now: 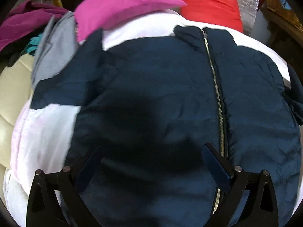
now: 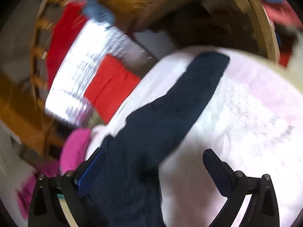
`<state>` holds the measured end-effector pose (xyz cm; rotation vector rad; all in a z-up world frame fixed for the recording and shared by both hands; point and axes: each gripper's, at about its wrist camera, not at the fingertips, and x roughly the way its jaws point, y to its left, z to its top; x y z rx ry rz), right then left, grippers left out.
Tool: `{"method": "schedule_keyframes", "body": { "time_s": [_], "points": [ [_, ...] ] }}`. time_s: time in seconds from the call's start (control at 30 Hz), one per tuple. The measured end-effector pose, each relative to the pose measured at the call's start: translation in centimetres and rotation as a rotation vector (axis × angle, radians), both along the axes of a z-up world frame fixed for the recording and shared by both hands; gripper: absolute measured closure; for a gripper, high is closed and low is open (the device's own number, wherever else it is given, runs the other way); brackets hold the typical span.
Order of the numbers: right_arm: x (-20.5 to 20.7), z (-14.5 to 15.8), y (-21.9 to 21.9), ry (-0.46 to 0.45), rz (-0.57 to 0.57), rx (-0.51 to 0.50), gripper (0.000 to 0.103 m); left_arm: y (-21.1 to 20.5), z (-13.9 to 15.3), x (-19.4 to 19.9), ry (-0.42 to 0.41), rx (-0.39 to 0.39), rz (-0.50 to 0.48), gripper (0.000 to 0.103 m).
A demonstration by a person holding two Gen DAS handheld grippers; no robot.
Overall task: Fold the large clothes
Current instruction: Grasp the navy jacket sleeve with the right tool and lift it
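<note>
A navy zip-up jacket (image 1: 161, 87) lies spread front up on a white quilted cover (image 1: 43, 132), its silver zipper (image 1: 217, 94) running down right of centre. One sleeve (image 1: 75, 79) reaches out to the left. My left gripper (image 1: 151, 157) hovers open just above the jacket's lower front, casting a dark shadow there. The right wrist view is blurred. In it the other navy sleeve (image 2: 180, 98) stretches away across the white cover (image 2: 246, 113). My right gripper (image 2: 151, 162) is open above the sleeve's near end, with its left finger (image 2: 89, 168) at the cloth's edge.
A pink cloth (image 1: 117, 9), a grey garment (image 1: 55, 51) and a purple heap (image 1: 22, 22) lie at the far left. A red cloth (image 1: 210, 5) on silver fabric (image 2: 85, 70) sits beyond the jacket. Wooden furniture (image 2: 132, 1) stands behind; a cream cushion (image 1: 11, 87) borders the left.
</note>
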<state>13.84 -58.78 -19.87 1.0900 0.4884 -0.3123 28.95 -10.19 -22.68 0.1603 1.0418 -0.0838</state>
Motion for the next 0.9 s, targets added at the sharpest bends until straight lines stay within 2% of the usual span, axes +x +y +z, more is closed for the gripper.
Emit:
{"method": "schedule_keyframes", "body": {
  "time_s": [0.1,0.2,0.23,0.4,0.53,0.6,0.63,0.7,0.73,0.77,0.83,0.9],
  "points": [
    [2.0,-1.6,-4.1,-0.003,-0.064,0.037,0.0,-1.0,-1.4,1.0,0.02,0.014,-0.025,0.0],
    [4.1,-3.3,-7.3,0.031,-0.111,0.058,0.003,-1.2,-3.2,1.8,0.079,-0.005,-0.041,0.0],
    [4.8,-3.7,-8.1,0.046,-0.119,0.059,0.004,-1.1,-3.5,1.7,0.075,-0.006,-0.044,0.0],
    [7.6,-5.6,-12.0,0.14,-0.173,0.03,0.012,-0.7,-4.0,1.7,0.049,-0.042,-0.041,0.0],
    [9.6,-5.3,-13.5,0.15,-0.187,-0.038,0.014,-0.8,-4.5,1.6,0.048,-0.048,-0.038,0.0],
    [10.2,-5.4,-13.3,0.169,-0.189,-0.087,0.021,-0.7,-4.4,1.7,0.05,-0.053,-0.038,0.0],
    [10.6,-5.5,-13.2,0.193,-0.196,-0.122,0.028,-0.7,-4.5,1.7,0.051,-0.053,-0.04,0.0],
    [10.8,-5.3,-12.6,0.215,-0.204,-0.169,0.043,-0.4,-4.4,2.1,0.062,-0.057,-0.043,0.0],
    [11.1,-5.2,-12.5,0.214,-0.193,-0.166,0.057,-0.3,-4.4,2.5,0.072,-0.061,-0.044,0.0],
    [10.9,-5.0,-12.3,0.2,-0.187,-0.16,0.065,-0.1,-4.4,2.8,0.08,-0.065,-0.041,0.0],
    [10.7,-3.6,-11.3,0.121,-0.169,-0.179,0.071,0.3,-3.9,3.2,0.062,-0.077,-0.022,0.0],
    [10.8,-1.4,-9.7,0.072,-0.152,-0.221,0.071,0.6,-2.9,3.5,0.011,-0.078,0.001,0.0]
  ]
}}
